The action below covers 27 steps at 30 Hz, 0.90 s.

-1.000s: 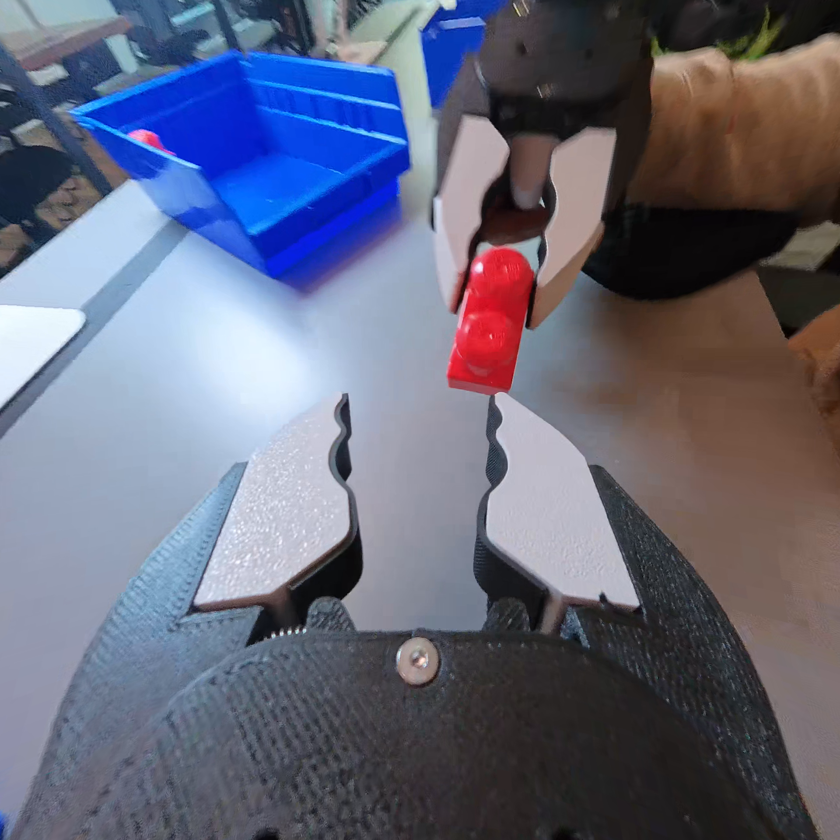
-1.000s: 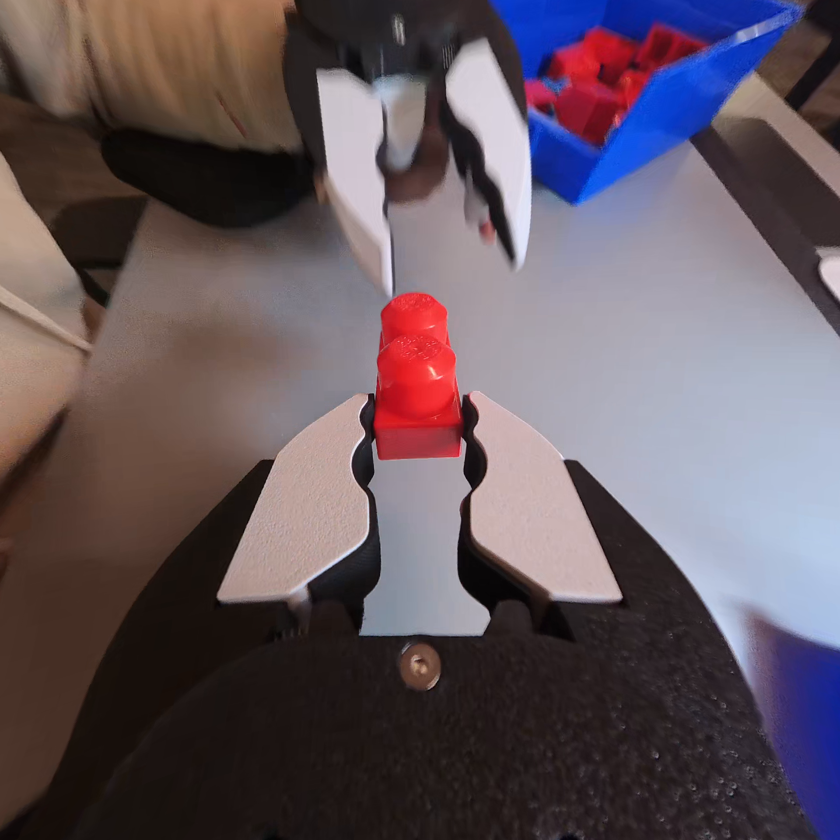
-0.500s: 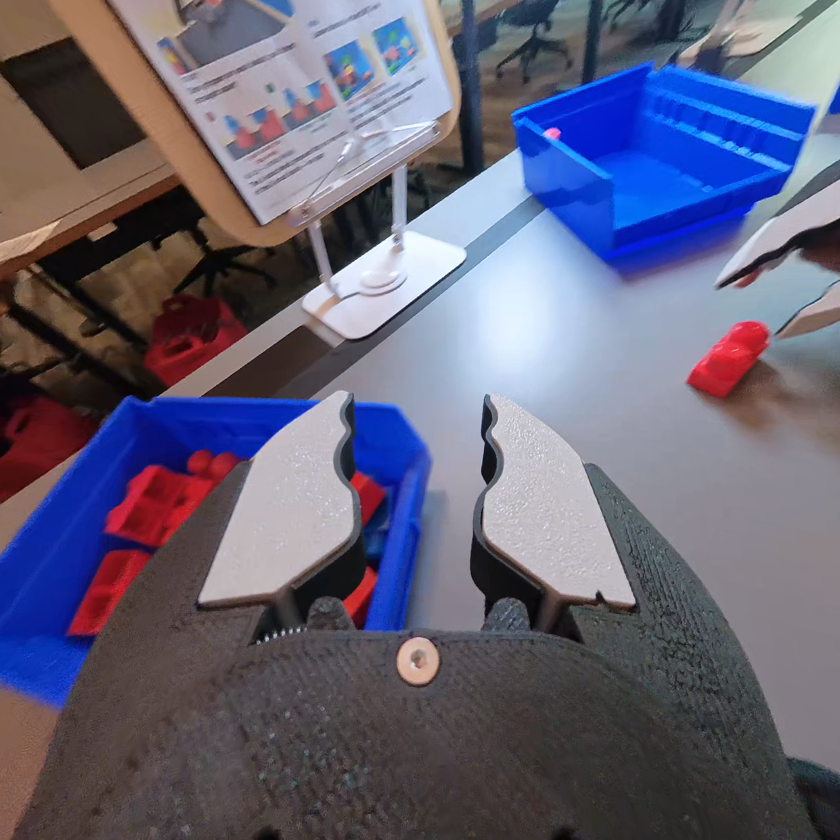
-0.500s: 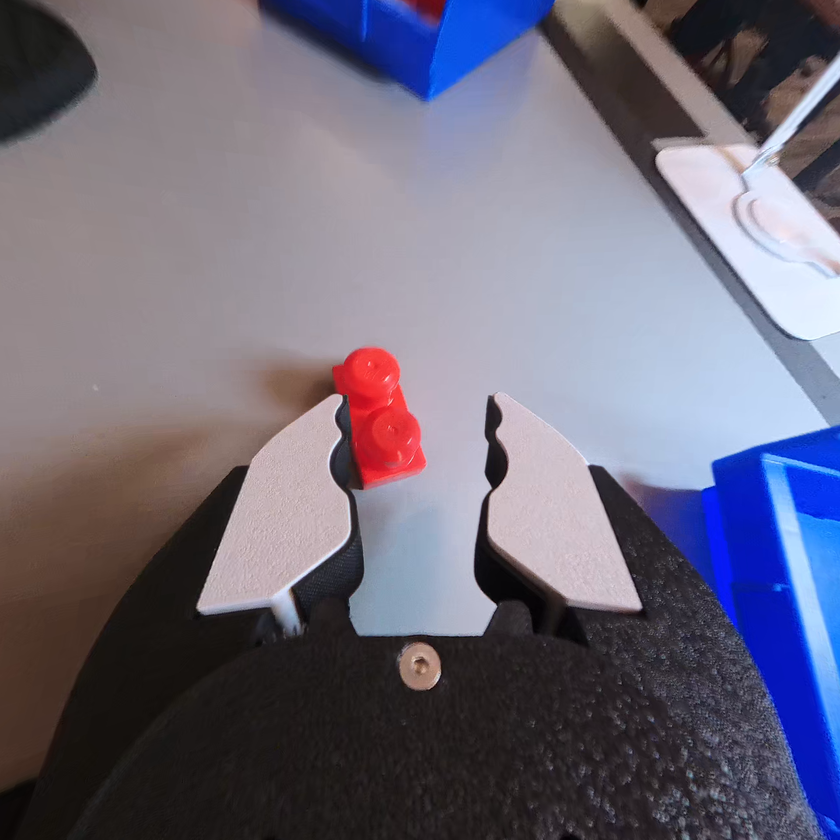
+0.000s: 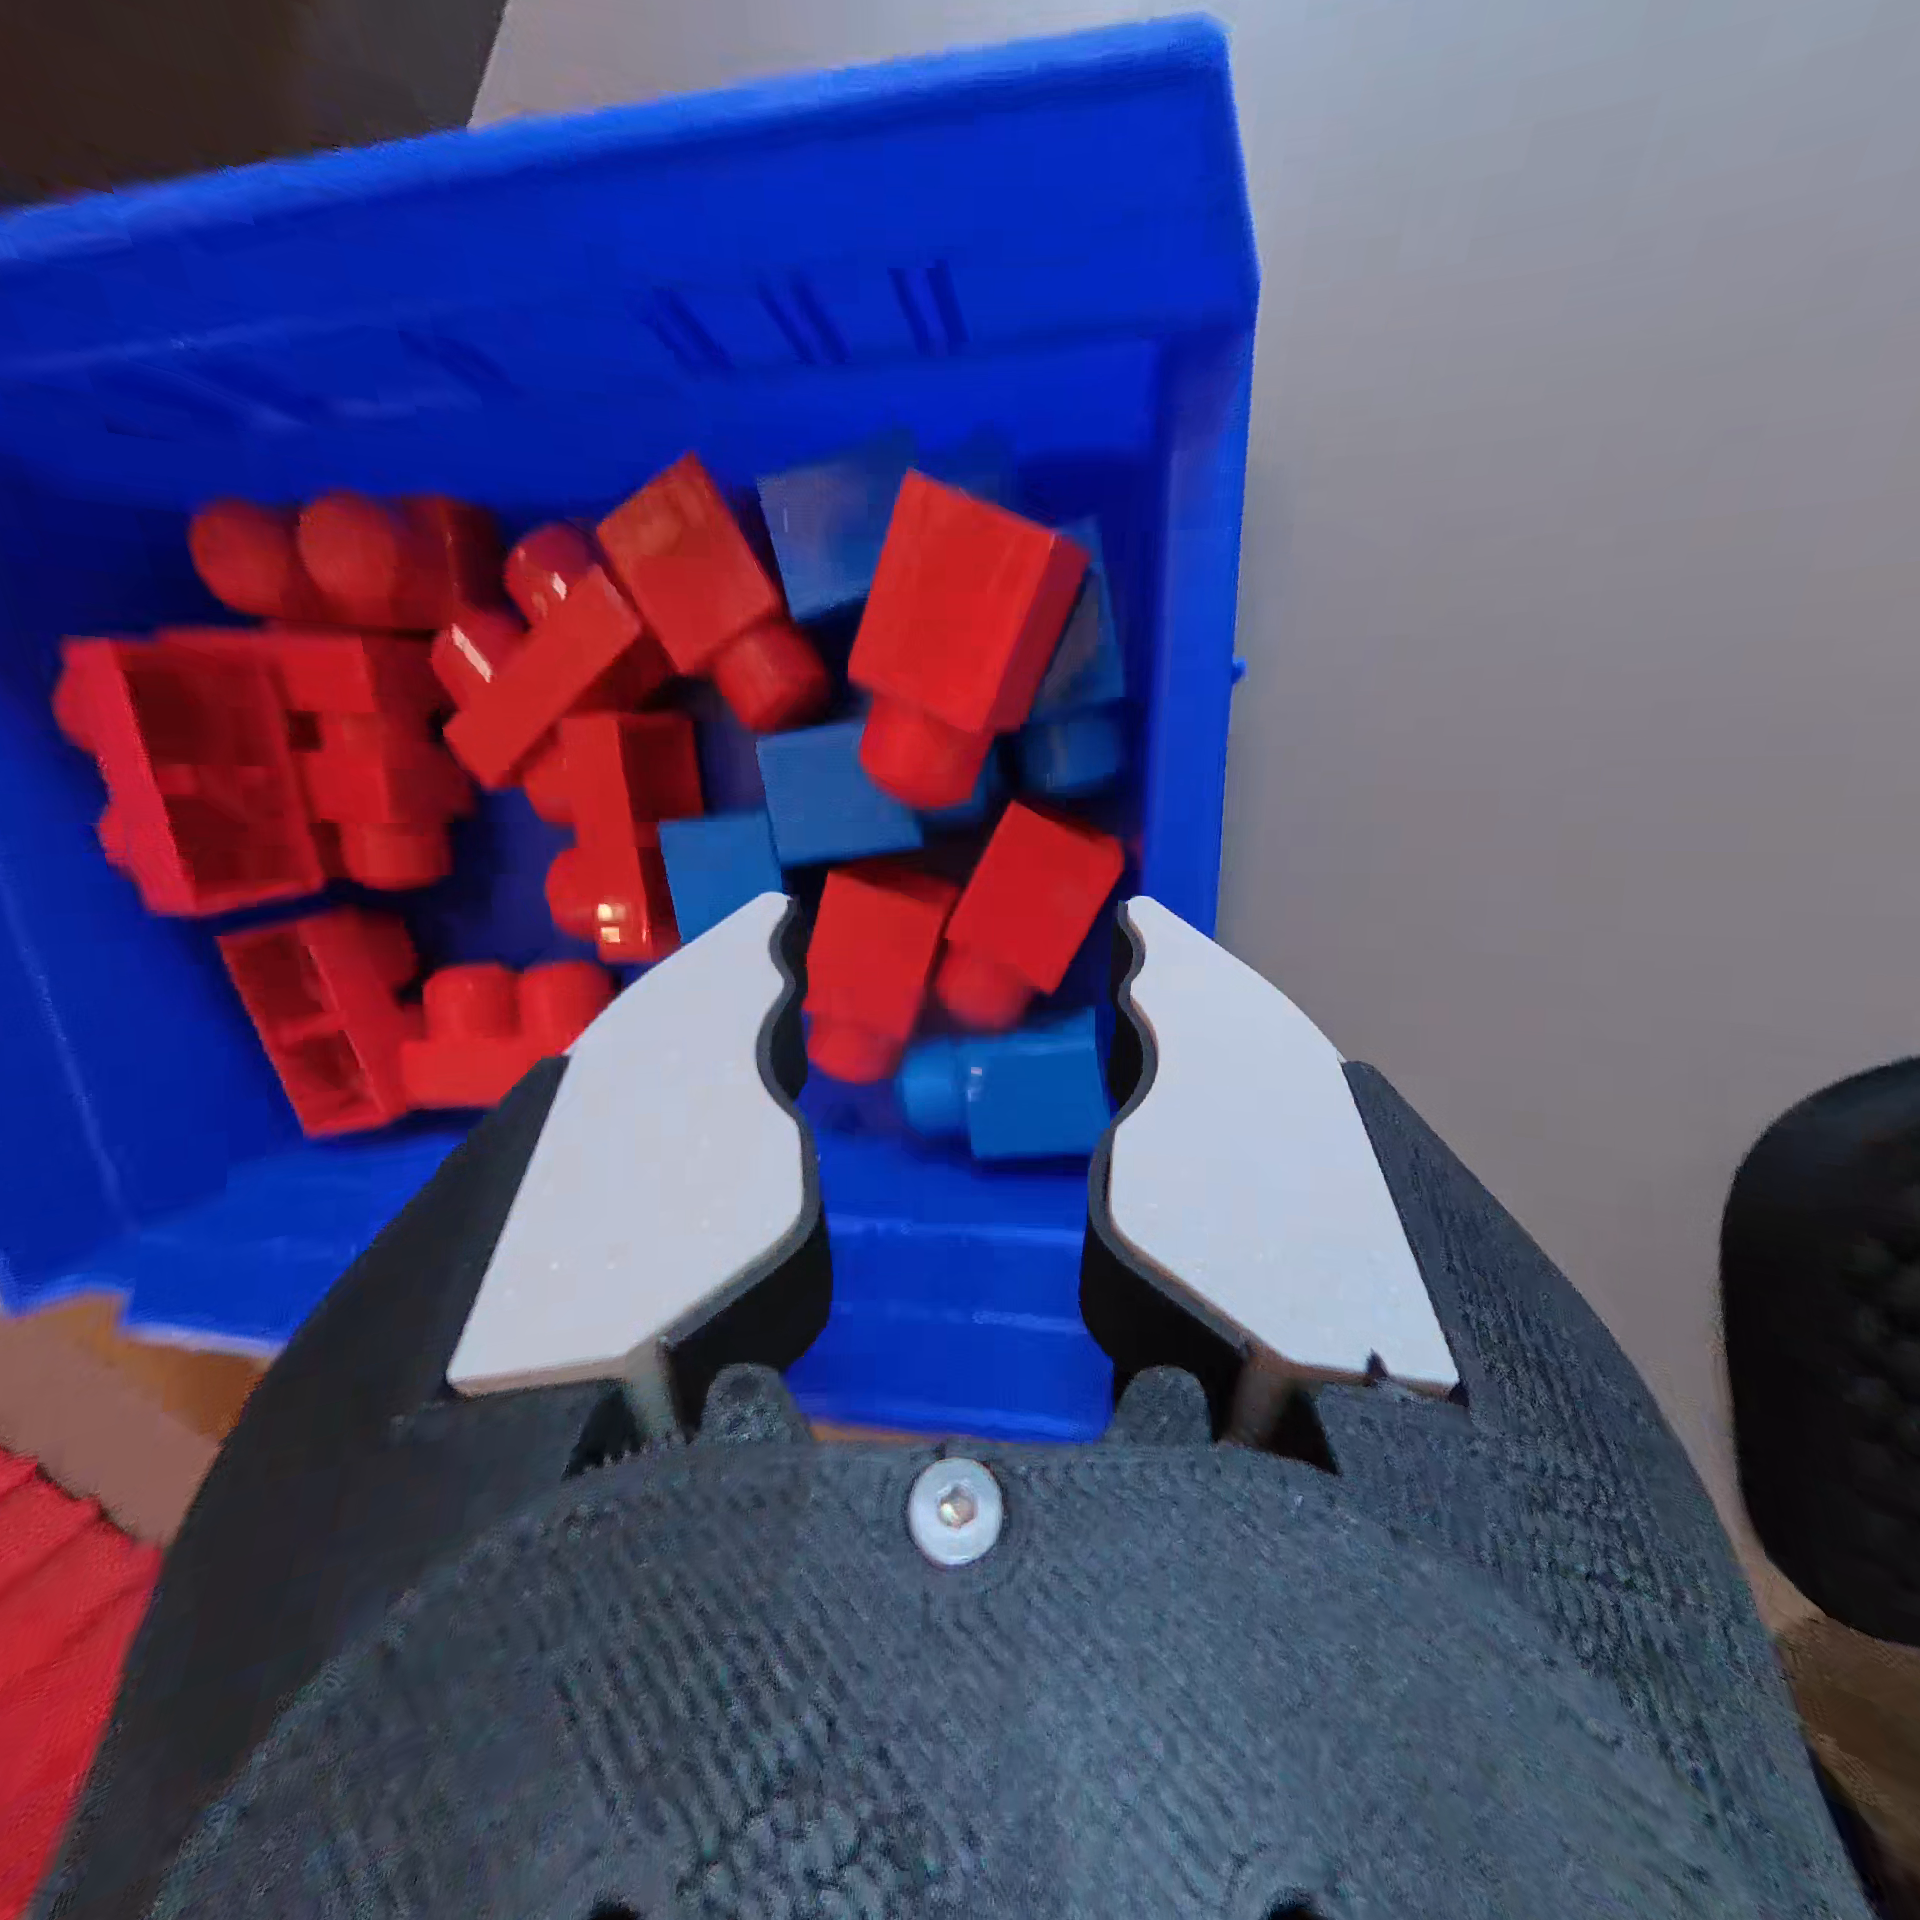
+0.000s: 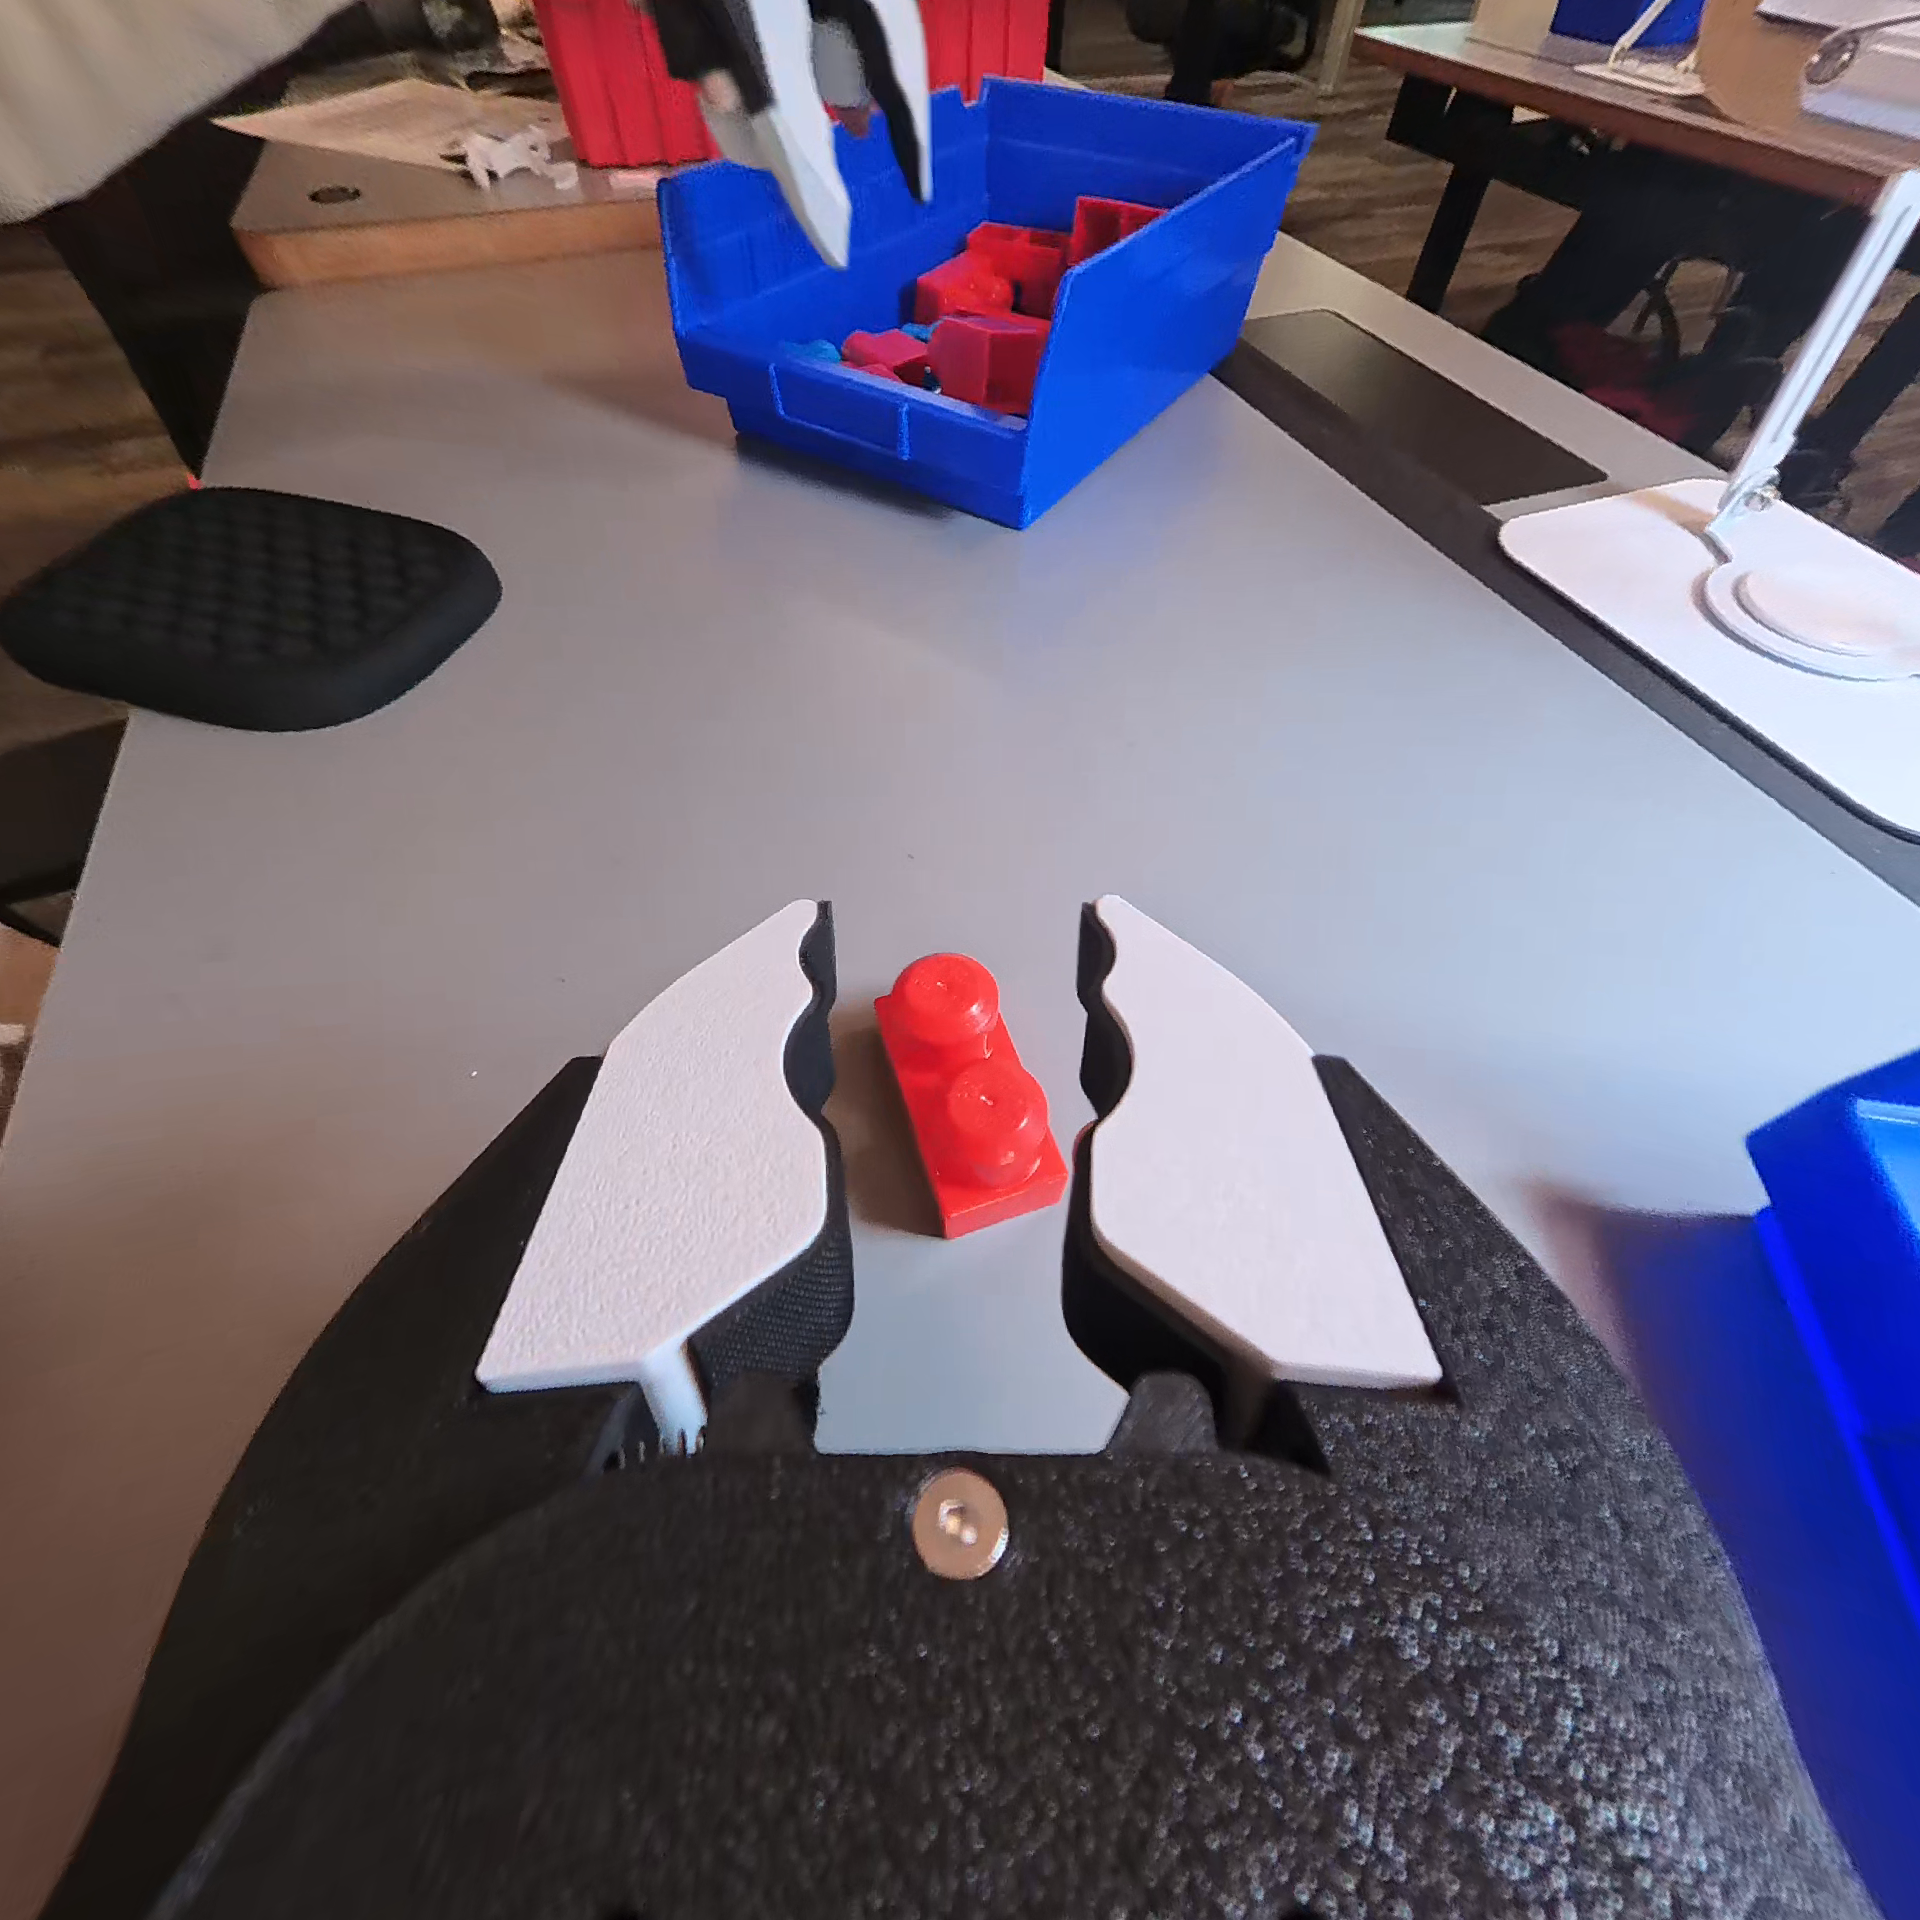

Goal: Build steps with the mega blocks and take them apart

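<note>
Half a second ago our left tool [image 5: 951,1023] looked across the desk toward the stand and the far bin; now it hangs over the blue bin [image 5: 1205,582] of red and blue mega blocks [image 5: 966,603], which fills the upper and middle left of the left wrist view, its fingers spread and empty. Our right tool [image 6: 954,1013] has shifted too: the red two-stud block [image 6: 971,1101], which lay against the left finger before, now sits on the grey desk [image 6: 935,707] between the spread fingers, touching neither. In the right wrist view the left tool [image 6: 868,156] shows at top centre above the bin [image 6: 1132,343]. Open desk stretches through the middle of that frame between the block and the bin. A black pad [image 6: 249,603] lies at the left edge, a white stand base [image 6: 1621,582] at the right edge, and a second blue bin [image 6: 1829,1247] crowds the lower right.
</note>
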{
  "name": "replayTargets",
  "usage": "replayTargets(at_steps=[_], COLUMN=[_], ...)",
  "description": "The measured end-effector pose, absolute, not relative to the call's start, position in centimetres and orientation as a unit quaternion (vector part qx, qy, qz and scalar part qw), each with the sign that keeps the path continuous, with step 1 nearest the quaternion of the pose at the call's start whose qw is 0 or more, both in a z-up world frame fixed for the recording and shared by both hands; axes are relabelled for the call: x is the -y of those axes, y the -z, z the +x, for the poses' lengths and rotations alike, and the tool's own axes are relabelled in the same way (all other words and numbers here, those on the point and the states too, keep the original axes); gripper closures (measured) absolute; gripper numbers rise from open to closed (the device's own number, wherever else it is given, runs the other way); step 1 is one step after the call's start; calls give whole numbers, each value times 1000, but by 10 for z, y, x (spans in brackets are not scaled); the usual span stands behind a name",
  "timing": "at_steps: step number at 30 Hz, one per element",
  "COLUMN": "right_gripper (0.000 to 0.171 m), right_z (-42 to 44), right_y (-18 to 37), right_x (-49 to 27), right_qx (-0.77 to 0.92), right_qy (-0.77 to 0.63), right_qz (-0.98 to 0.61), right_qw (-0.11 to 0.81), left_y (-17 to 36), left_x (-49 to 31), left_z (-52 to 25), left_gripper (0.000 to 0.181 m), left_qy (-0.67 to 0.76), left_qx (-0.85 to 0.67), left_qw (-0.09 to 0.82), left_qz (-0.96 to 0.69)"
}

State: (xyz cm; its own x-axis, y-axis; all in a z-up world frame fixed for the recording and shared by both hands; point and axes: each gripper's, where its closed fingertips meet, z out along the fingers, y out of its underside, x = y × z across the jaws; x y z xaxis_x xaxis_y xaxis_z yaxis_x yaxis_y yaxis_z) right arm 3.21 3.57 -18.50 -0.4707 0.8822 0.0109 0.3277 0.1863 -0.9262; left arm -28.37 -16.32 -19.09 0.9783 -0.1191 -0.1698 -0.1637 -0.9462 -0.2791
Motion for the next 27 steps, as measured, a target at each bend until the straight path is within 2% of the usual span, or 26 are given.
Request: replayTargets(at_steps=[1, 5, 8, 10, 15, 19, 27], right_gripper=[127, 130, 132, 133, 135, 129, 119], right_z=[32, 33, 33, 33, 32, 31, 31], right_y=[185, 189, 188, 187, 188, 203, 247], right_x=[-34, -34, -35, -38, -49, -53, -48], right_qx=[715, 724, 725, 722, 721, 736, 785], right_qy=[-475, -463, -460, -458, -445, -422, -354], right_qz=[-422, -415, -411, -413, -423, -435, -429], right_qw=[292, 299, 308, 313, 322, 300, 272], left_y=[196, 222, 235, 233, 177, 145, 242], left_x=[153, 126, 123, 123, 118, 88, 13], left_z=[-282, -286, -286, -286, -266, -192, -74], left_gripper=[127, 124, 141, 143, 144, 144, 144], left_qy=[-67, -45, -26, -29, -81, -82, 16], left_qx=[-84, -111, -131, -133, -151, -210, -304], left_qw=[148, 118, 103, 114, 185, 253, 205], left_qz=[-983, -986, -986, -984, -968, -941, -930])
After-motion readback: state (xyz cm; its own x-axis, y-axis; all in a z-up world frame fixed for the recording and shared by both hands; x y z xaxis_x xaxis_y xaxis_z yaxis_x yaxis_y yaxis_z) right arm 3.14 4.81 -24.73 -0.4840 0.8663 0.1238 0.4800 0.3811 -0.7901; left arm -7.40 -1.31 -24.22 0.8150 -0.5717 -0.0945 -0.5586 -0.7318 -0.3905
